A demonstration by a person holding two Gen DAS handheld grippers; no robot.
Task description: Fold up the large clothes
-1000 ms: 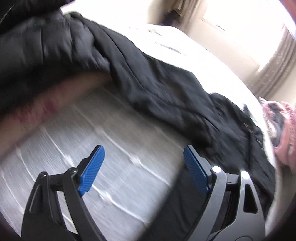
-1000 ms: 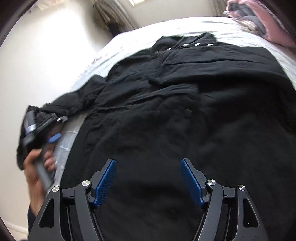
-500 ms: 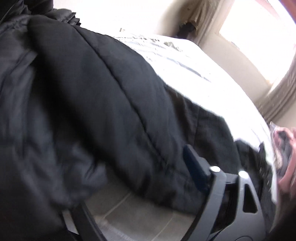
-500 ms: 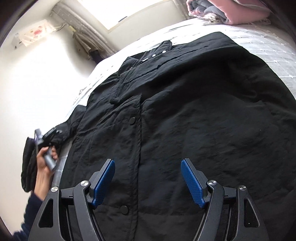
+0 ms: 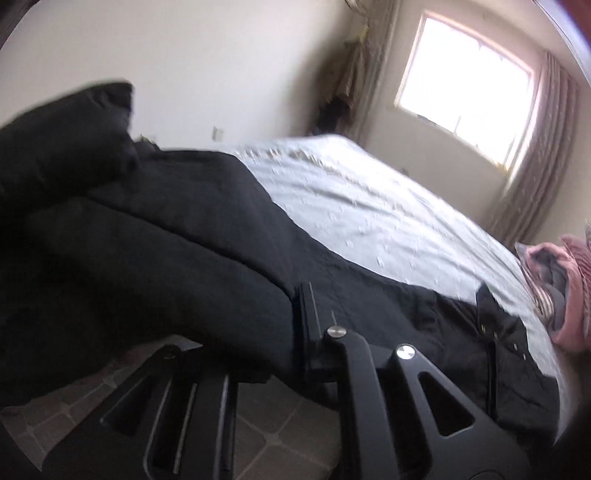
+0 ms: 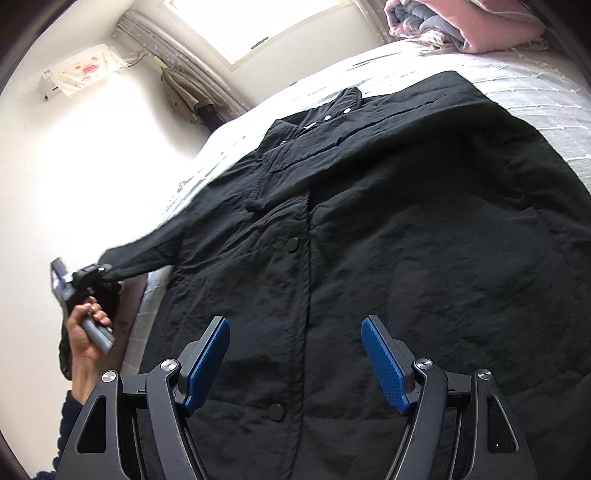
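A large black snap-button jacket (image 6: 388,240) lies spread front-up on the bed, collar toward the window. Its left sleeve (image 6: 147,254) is stretched out sideways off the bed edge. My left gripper (image 6: 94,273) is shut on the sleeve end; in the left wrist view the sleeve (image 5: 155,266) drapes over the left gripper (image 5: 295,332) and hides the fingertips. My right gripper (image 6: 295,362) is open and empty, hovering over the jacket's lower front near the snap placket.
The bed (image 5: 369,210) has a pale quilted cover. A folded pink and grey blanket (image 6: 472,26) lies at its head, also in the left wrist view (image 5: 561,288). A window (image 5: 465,99) with curtains and a white wall stand beyond.
My left gripper has closed on the sleeve and pulled it out straight to the left. My right gripper has moved toward the jacket's lower front and stayed open.
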